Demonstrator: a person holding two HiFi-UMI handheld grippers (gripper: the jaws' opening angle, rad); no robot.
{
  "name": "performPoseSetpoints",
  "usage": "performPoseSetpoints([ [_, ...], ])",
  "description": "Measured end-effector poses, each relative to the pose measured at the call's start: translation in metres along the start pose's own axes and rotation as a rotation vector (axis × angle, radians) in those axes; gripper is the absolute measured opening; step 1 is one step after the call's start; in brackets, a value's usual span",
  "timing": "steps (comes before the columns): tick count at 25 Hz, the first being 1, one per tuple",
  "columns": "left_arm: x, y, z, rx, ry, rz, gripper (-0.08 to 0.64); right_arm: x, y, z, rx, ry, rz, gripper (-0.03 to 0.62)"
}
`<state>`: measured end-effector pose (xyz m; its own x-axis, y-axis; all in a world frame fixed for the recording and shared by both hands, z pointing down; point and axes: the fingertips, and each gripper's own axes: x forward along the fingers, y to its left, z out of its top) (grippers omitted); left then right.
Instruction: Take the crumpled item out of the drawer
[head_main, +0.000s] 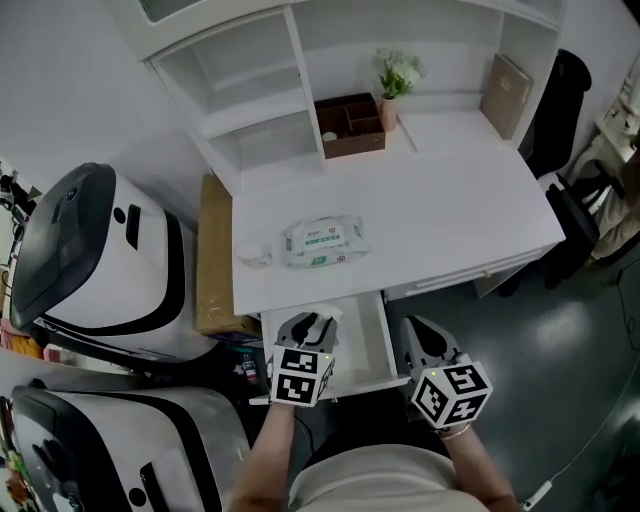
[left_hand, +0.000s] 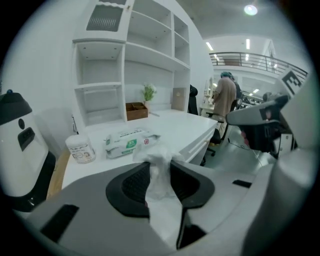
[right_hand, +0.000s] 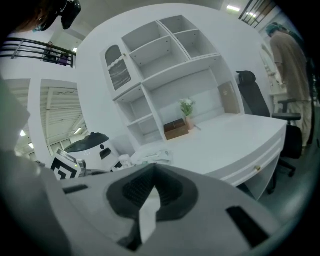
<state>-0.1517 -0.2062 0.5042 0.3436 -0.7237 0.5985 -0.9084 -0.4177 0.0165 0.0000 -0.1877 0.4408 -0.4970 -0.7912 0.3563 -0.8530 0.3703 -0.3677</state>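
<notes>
The crumpled item (left_hand: 159, 156), a scrap of thin white stuff, is pinched between the jaws of the left gripper (head_main: 308, 322), which is clenched on it. It is held over the open drawer (head_main: 366, 345), close to the front edge of the white desk (head_main: 440, 200). Its top sticks out past the jaw tips. The right gripper (head_main: 424, 334) hangs just beside the left one, off the drawer's right corner, its jaw tips pressed together with nothing caught in them.

Past the item, on the desk top, lies one pack of wet wipes (head_main: 325, 242), and to its left stands one small round white tub (head_main: 254, 256). They are near each other but apart, and they are the nearest things beyond the raised scrap. Further back, under the white shelf unit (head_main: 250, 100), sit one brown wooden organiser box (head_main: 350, 128) and one small pot of pale flowers (head_main: 393, 85) just beside it. One tan book (head_main: 505, 95) leans in the right-hand nook.

Against the desk's left side stands one cardboard box (head_main: 212, 255). Left of that are two bulky white-and-black machines (head_main: 90, 250), one behind the other. A black office chair (head_main: 562, 95) stands at the desk's far right. In the left gripper view, one person (left_hand: 225, 95) stands well off in the background.
</notes>
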Motion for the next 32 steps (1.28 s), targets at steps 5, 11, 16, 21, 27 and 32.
performPoseSetpoints([
  [5, -0.022, 0.008, 0.009, -0.043, -0.069, 0.041, 0.112, -0.002, 0.01, 0.001, -0.024, -0.004, 0.015, 0.002],
  [11, -0.046, 0.019, 0.017, -0.119, -0.151, 0.072, 0.112, -0.003, 0.026, 0.003, -0.054, -0.015, 0.035, 0.002],
  [16, -0.067, 0.028, 0.023, -0.148, -0.201, 0.101, 0.112, -0.005, 0.033, 0.004, -0.08, -0.018, 0.033, 0.002],
  [21, -0.087, 0.037, 0.026, -0.164, -0.24, 0.13, 0.114, -0.006, 0.039, 0.007, -0.101, -0.029, 0.034, 0.002],
  [27, -0.102, 0.046, 0.025, -0.184, -0.267, 0.155, 0.114, -0.006, 0.05, 0.008, -0.144, -0.032, 0.045, 0.002],
  [32, -0.111, 0.049, 0.025, -0.194, -0.282, 0.163, 0.114, -0.008, 0.056, 0.009, -0.169, -0.03, 0.047, 0.002],
])
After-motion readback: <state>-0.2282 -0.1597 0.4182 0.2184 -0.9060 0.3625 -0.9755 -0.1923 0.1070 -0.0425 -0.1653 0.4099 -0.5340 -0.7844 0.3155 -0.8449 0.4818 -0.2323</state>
